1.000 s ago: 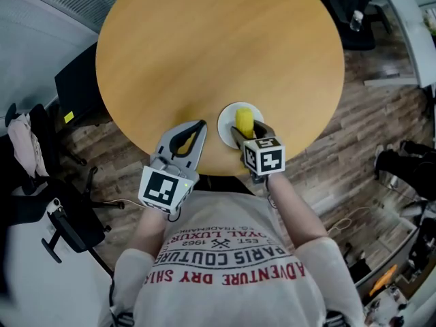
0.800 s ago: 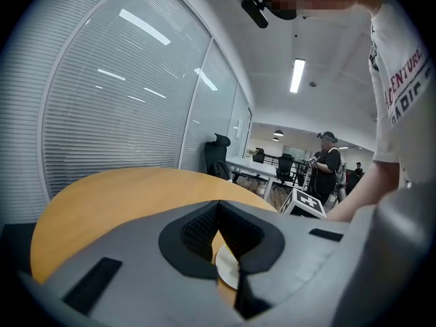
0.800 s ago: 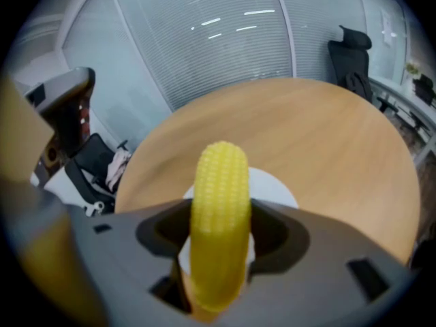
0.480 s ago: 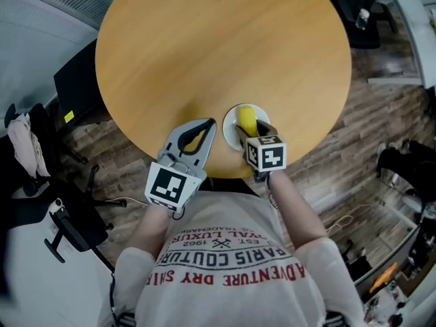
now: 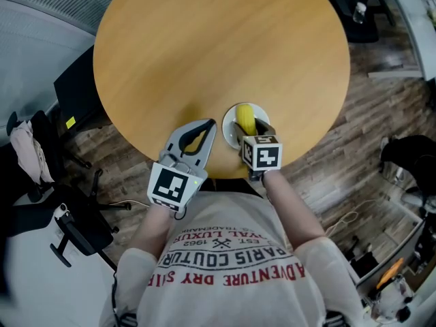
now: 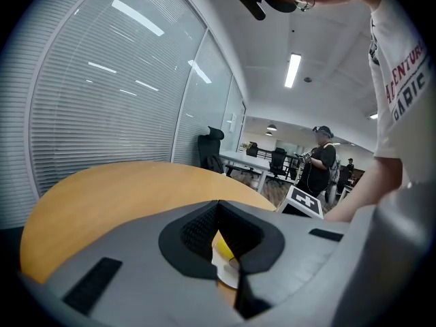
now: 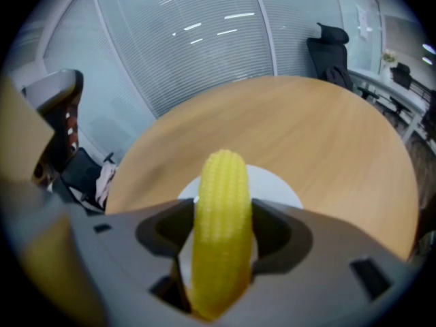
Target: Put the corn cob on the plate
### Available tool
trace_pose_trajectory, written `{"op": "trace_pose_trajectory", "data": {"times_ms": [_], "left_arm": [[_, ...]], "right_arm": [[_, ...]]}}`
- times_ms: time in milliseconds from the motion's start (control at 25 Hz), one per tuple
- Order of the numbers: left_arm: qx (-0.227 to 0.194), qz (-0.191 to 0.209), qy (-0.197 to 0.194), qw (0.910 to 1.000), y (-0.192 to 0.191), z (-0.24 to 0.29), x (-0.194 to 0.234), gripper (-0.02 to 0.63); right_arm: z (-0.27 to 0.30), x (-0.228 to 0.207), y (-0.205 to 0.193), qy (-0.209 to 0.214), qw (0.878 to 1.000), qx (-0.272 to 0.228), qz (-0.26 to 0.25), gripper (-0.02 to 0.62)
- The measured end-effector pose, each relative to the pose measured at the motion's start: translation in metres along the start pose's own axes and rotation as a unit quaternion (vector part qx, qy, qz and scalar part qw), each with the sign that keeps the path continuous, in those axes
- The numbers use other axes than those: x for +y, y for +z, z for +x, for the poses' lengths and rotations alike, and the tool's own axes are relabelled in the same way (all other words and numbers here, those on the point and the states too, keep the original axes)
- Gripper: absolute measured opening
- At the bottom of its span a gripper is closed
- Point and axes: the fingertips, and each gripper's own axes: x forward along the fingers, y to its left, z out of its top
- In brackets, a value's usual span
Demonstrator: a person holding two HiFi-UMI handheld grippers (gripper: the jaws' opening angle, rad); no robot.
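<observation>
A yellow corn cob (image 5: 245, 118) is held over a small white plate (image 5: 229, 130) near the front edge of the round wooden table (image 5: 218, 46). My right gripper (image 5: 251, 130) is shut on the corn cob (image 7: 219, 182); its jaws press both sides, with the plate (image 7: 279, 182) right beneath. Whether the cob touches the plate I cannot tell. Just left of the plate, my left gripper (image 5: 208, 123) is shut and holds nothing. In the left gripper view its tips (image 6: 218, 204) meet, and the plate (image 6: 225, 270) shows through the gap.
The table's front edge runs just under both grippers, against the person's body. A black office chair (image 5: 65, 227) stands on the floor at the left. A person (image 6: 319, 169) stands far off among desks. Bare tabletop stretches beyond the plate.
My left gripper has moved a little forward and right, closer to the plate. The right gripper still holds the corn cob over the plate, almost unmoved.
</observation>
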Motion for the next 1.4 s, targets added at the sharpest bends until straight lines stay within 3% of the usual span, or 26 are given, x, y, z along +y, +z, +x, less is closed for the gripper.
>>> {"op": "trace_pose_trajectory", "data": {"times_ms": [400, 560, 600, 720, 960, 1120, 1400], "left_arm": [[-0.001, 0.023, -0.001, 0.9997, 0.004, -0.003, 0.003, 0.034], [-0.003, 0.030, 0.003, 0.9995, 0.010, -0.005, 0.003, 0.033], [-0.006, 0.034, 0.004, 0.9994, 0.013, -0.006, 0.004, 0.033], [-0.013, 0.042, 0.006, 0.9990, 0.020, -0.011, 0.002, 0.032], [-0.027, 0.063, 0.005, 0.9977, 0.036, -0.018, -0.007, 0.033], [-0.040, 0.075, 0.006, 0.9964, 0.050, -0.021, -0.009, 0.033], [-0.077, 0.103, -0.002, 0.9916, 0.089, -0.029, -0.017, 0.034]], "right_arm": [[-0.022, 0.002, 0.014, -0.022, 0.999, -0.030, 0.000, 0.273], [-0.044, 0.009, 0.023, -0.004, 0.998, -0.054, 0.013, 0.272], [-0.050, 0.010, 0.025, -0.003, 0.998, -0.061, 0.013, 0.262], [-0.072, 0.006, 0.031, -0.032, 0.995, -0.093, 0.005, 0.056], [-0.108, 0.007, 0.043, -0.033, 0.990, -0.134, -0.017, 0.040], [-0.141, 0.011, 0.065, -0.040, 0.979, -0.195, -0.039, 0.032], [-0.211, 0.021, 0.122, -0.041, 0.942, -0.321, -0.089, 0.029]]}}
